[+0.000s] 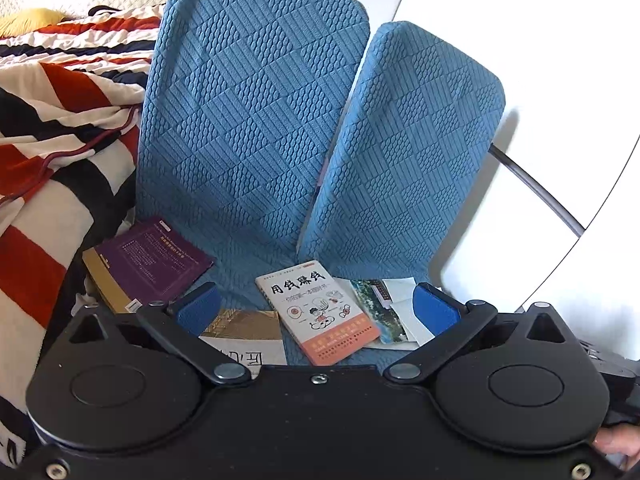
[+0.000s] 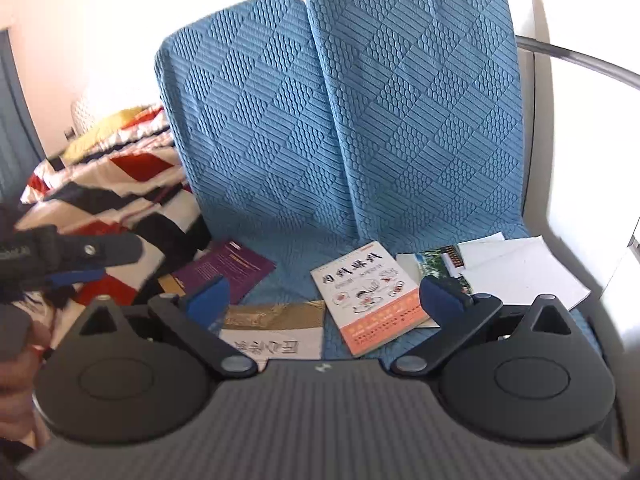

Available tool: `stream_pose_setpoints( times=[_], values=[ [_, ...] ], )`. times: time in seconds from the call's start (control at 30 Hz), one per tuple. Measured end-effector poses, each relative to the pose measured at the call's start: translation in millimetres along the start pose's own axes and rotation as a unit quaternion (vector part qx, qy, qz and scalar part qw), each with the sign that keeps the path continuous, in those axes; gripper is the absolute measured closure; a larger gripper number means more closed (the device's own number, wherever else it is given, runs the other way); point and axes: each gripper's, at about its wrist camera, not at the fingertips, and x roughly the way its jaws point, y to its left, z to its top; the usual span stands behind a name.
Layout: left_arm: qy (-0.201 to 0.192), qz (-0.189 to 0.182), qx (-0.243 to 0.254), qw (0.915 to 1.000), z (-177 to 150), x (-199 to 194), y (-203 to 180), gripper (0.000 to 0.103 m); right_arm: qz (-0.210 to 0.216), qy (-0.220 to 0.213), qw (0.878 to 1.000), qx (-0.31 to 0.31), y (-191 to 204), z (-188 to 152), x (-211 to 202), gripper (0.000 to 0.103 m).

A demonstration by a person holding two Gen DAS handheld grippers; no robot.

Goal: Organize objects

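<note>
Lying on the blue seat (image 1: 236, 280), the books spread left to right: a purple book (image 1: 156, 260) at ten o'clock of the left gripper (image 1: 318, 310), a gold-and-white book (image 1: 248, 336) beside its left pad, an orange-banded book (image 1: 320, 312) between the pads, and loose papers (image 1: 394, 320) at two o'clock. Striped blanket (image 1: 52, 160) crowds the left edge; bare seat remains between the books. Both the left gripper and the right gripper (image 2: 324, 304) gape wide, grasping nothing.

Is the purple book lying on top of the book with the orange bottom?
No. The purple book lies apart, to the left of the white and orange book, with blue seat between them.
</note>
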Motion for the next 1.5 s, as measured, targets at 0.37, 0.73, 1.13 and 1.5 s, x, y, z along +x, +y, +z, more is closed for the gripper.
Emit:
stream_pose_setpoints(
  times=[0.37,0.73,1.13,1.5],
  values=[
    [0.000,-0.007,0.010,0.9999,-10.3,8.4,-1.0,0.001,-0.036,0.002,0.999,-0.031,2.8,-16.9,7.9,0.000],
    [0.010,-0.009,0.016,0.9998,-20.4,33.5,10.2,0.001,-0.034,0.059,0.997,-0.025,-0.3,-28.3,35.9,0.000],
    [0.021,0.008,-0.008,0.9997,-34.3,63.3,33.1,0.001,-0.019,0.069,0.997,-0.012,-9.2,-37.5,60.7,0.000],
    [0.033,0.006,-0.022,0.9992,-38.7,86.0,39.8,0.001,-0.016,0.086,0.996,-0.005,-20.0,-44.7,72.3,0.000]
  ],
)
